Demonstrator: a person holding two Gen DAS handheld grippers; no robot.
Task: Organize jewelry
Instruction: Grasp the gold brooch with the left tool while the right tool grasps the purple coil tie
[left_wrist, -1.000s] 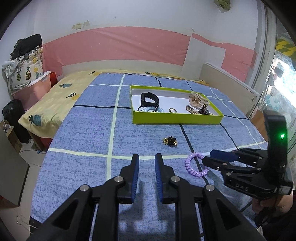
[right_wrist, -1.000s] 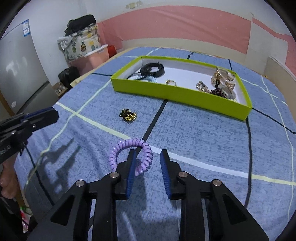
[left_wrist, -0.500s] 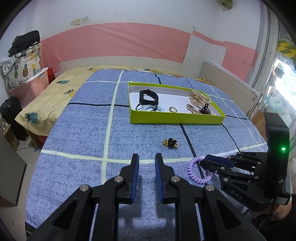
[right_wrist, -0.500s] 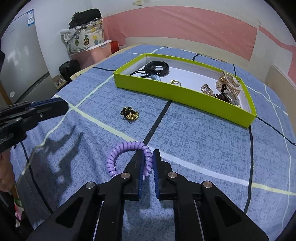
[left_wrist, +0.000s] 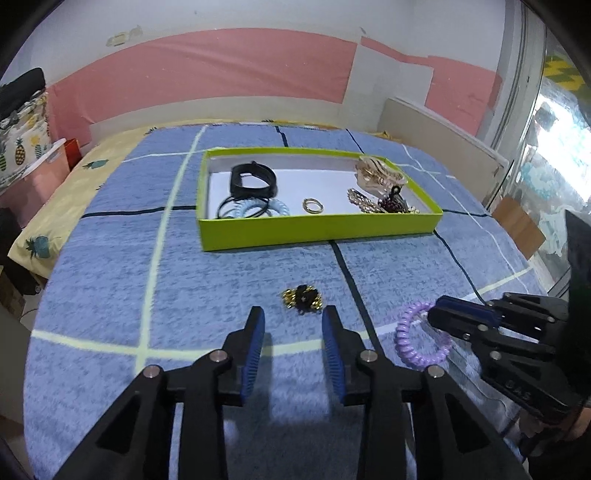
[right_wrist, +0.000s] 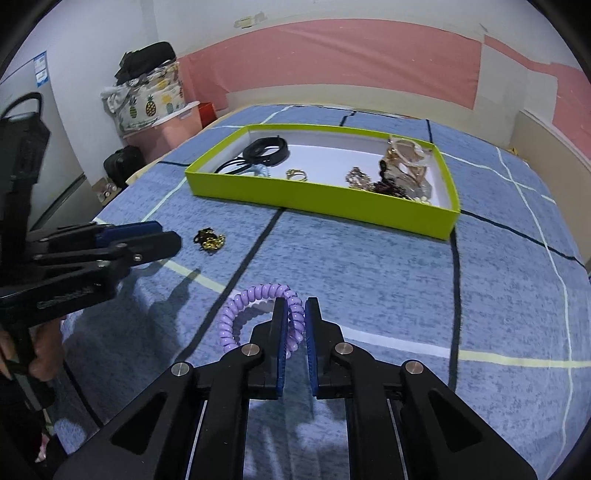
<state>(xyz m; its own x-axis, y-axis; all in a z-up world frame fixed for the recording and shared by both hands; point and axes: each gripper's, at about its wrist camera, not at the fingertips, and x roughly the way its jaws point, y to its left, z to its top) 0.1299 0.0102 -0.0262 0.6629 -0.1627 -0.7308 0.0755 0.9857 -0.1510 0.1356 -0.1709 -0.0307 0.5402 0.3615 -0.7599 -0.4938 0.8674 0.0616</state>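
Right gripper, jaws nearly closed, pinching one side of the purple spiral hair tie, whose free loop extends to the left of the fingers above the blue checked bedspread; in the left wrist view the same hair tie projects from the tip of the right gripper. Left gripper, jaws spread wide, having just been opening, with nothing between them, poised over the bedspread just short of the small black-and-gold ornament, which lies loose on the fabric; the same ornament appears just beside the tip of the left gripper in the right wrist view. Beyond both, a lime-green tray with a white floor rests on the bed and contains a black band, a pale blue spiral tie, a gold ring and a cluster of gold and dark pieces at its right end
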